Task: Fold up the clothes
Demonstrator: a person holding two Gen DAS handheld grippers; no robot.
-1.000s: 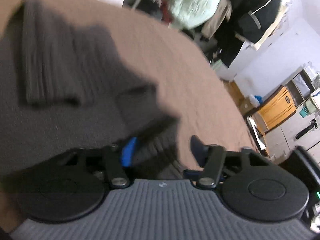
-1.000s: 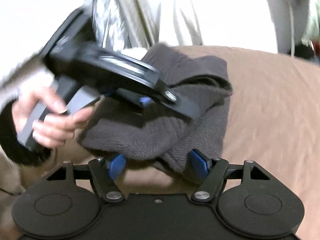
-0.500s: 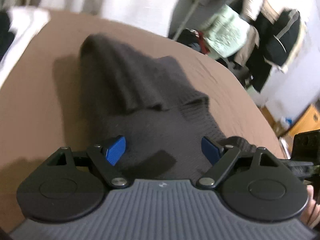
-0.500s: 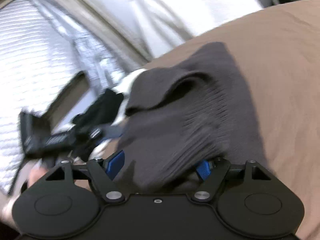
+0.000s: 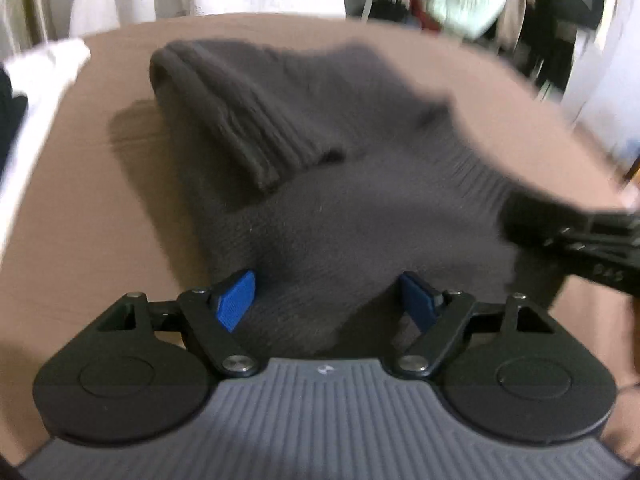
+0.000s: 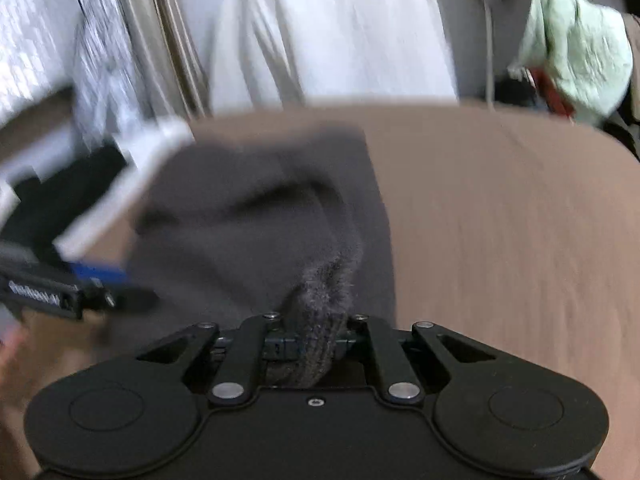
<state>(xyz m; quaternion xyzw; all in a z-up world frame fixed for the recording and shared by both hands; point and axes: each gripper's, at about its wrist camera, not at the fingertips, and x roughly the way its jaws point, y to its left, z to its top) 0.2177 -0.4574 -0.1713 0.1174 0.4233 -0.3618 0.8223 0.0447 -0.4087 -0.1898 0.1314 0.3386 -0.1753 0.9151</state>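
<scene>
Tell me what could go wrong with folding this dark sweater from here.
1. Only the right gripper is clamped on a bunched edge of the sweater; the left gripper is open around the fabric, so a pull might drag the garment lopsided across the brown bedcover.
2. The loosely folded sleeve on top could slide off.
3. The pinch looks small; the knit may slip out.
</scene>
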